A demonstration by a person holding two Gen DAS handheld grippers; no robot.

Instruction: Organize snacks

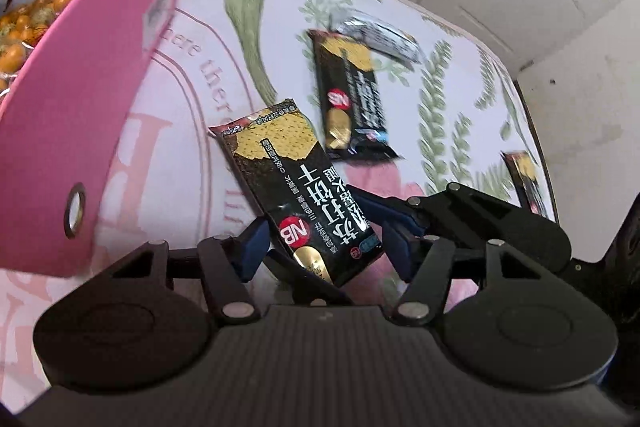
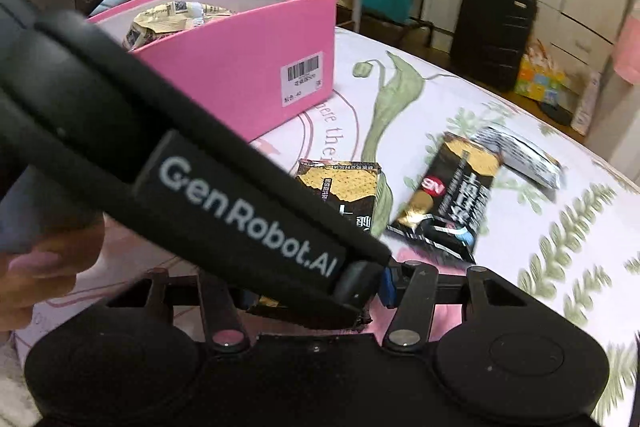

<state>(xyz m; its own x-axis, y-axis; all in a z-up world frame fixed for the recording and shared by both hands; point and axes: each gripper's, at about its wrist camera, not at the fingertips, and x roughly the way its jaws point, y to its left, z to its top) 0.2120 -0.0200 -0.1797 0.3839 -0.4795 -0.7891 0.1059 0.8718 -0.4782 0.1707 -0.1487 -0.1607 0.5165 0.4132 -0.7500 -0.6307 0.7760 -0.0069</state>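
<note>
A black soda cracker packet (image 1: pixel 298 187) sticks out between the blue pads of my left gripper (image 1: pixel 326 247), which is open around it. The right gripper's fingers (image 1: pixel 380 205) reach in from the right and pinch the packet's lower end. In the right wrist view the same packet (image 2: pixel 340 187) is held in my right gripper (image 2: pixel 316 301), mostly hidden behind the left gripper's black handle (image 2: pixel 224 203). A second cracker packet (image 1: pixel 350 95) (image 2: pixel 448 207) and a silver-black packet (image 1: pixel 380 39) (image 2: pixel 516 159) lie on the floral tablecloth. The pink box (image 1: pixel 80 99) (image 2: pixel 240 67) holds snacks.
A third black packet (image 1: pixel 524 179) lies near the table's right edge. The box holds orange snacks (image 1: pixel 28 27) and paper-wrapped packs (image 2: pixel 176 19). A black suitcase (image 2: pixel 492 35) and white cabinets stand beyond the table. A hand (image 2: pixel 36 275) shows at lower left.
</note>
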